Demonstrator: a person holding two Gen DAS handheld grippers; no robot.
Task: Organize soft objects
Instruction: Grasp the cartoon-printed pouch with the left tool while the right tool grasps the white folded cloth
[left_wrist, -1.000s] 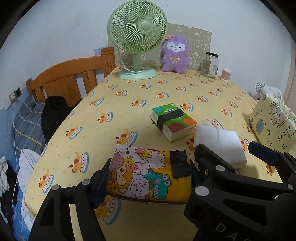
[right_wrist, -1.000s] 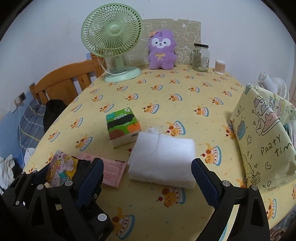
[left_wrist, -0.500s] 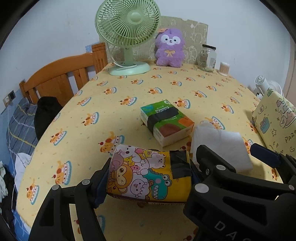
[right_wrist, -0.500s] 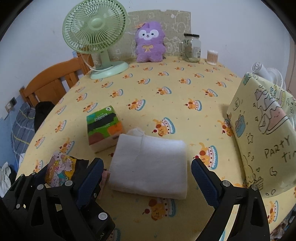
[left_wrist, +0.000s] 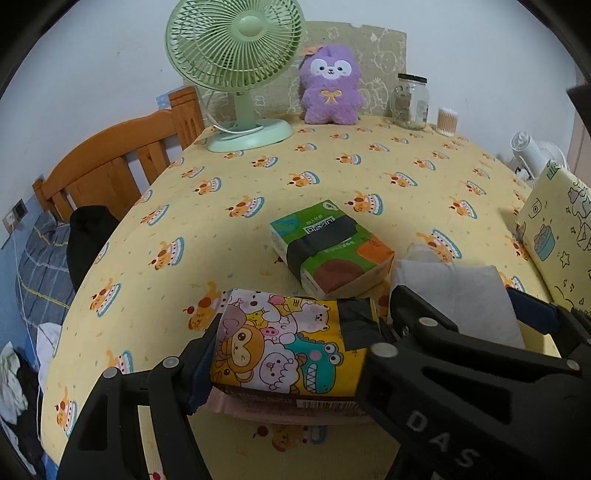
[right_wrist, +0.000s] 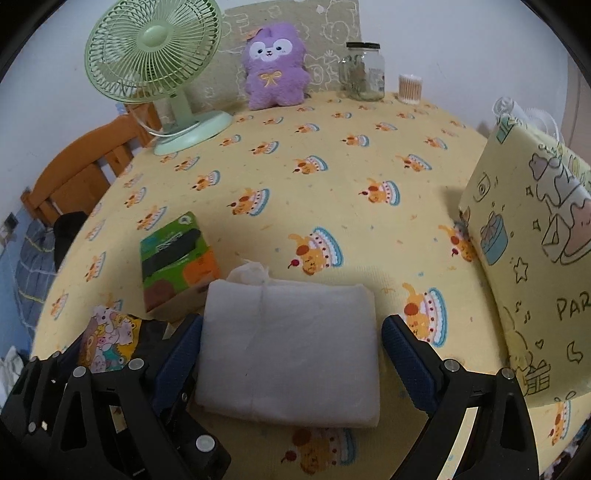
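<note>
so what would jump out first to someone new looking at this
The cartoon-print tissue pack clamped in the left claw fills the near foreground. Beside it the right claw straddles a folded white cloth. At the table's far edge stand a green fan and a purple plush toy.

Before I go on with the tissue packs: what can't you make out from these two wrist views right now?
- Pink pack, left wrist view: mostly hidden under the cartoon pack in the left hand-held gripper.
- White pack, right wrist view: whether the right hand-held gripper pads touch its sides; its underside is hidden.
- Party-print cushion: cut off by the right edge.
- Jar contents: too small.
</note>
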